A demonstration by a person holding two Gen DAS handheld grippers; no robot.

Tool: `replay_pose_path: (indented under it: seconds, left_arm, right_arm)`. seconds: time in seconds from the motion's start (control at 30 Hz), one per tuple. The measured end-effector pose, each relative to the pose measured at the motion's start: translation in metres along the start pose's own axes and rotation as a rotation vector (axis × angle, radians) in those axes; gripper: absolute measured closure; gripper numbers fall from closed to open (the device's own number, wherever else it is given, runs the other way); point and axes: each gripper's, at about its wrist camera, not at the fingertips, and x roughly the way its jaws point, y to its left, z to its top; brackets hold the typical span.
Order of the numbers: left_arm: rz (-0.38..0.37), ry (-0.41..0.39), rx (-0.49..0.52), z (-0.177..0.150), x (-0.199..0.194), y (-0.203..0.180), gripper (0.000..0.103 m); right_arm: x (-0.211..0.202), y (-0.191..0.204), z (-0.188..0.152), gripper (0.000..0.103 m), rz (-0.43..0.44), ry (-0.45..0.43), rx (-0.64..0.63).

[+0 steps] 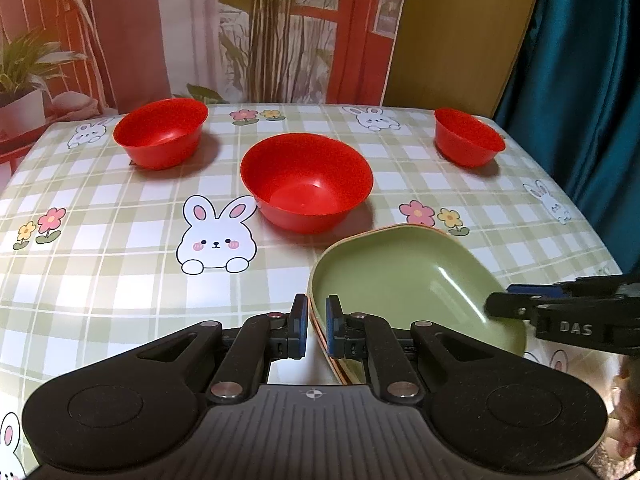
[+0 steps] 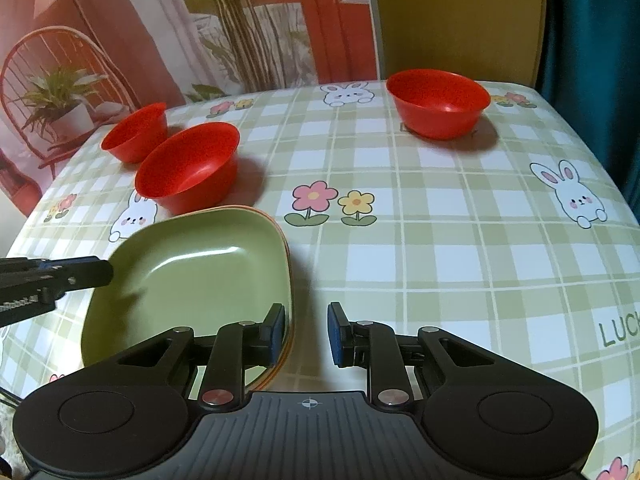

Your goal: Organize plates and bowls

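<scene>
A stack of square plates with a green plate (image 1: 400,280) on top lies on the table; it also shows in the right wrist view (image 2: 192,280). My left gripper (image 1: 313,326) is shut on the stack's left rim. My right gripper (image 2: 306,332) is open, its left finger over the stack's right rim, the other finger outside it; it shows at the right in the left wrist view (image 1: 516,300). Three red bowls stand apart: a middle bowl (image 1: 306,182), a far-left bowl (image 1: 160,132) and a far-right bowl (image 1: 468,136).
The table (image 2: 440,240) has a green plaid cloth with rabbits and flowers. A printed backdrop and a teal curtain (image 1: 580,60) stand behind it. The table's right edge drops off near the far-right bowl (image 2: 438,102).
</scene>
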Motion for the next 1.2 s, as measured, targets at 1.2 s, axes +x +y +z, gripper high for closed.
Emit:
replay_pose_path:
  seconds: [1.2]
  left_arm:
    - [0.15,-0.238,-0.055,0.095,-0.089,0.152,0.092]
  right_arm:
    - [-0.015,0.102,0.095,0.074,0.23,-0.137,0.009]
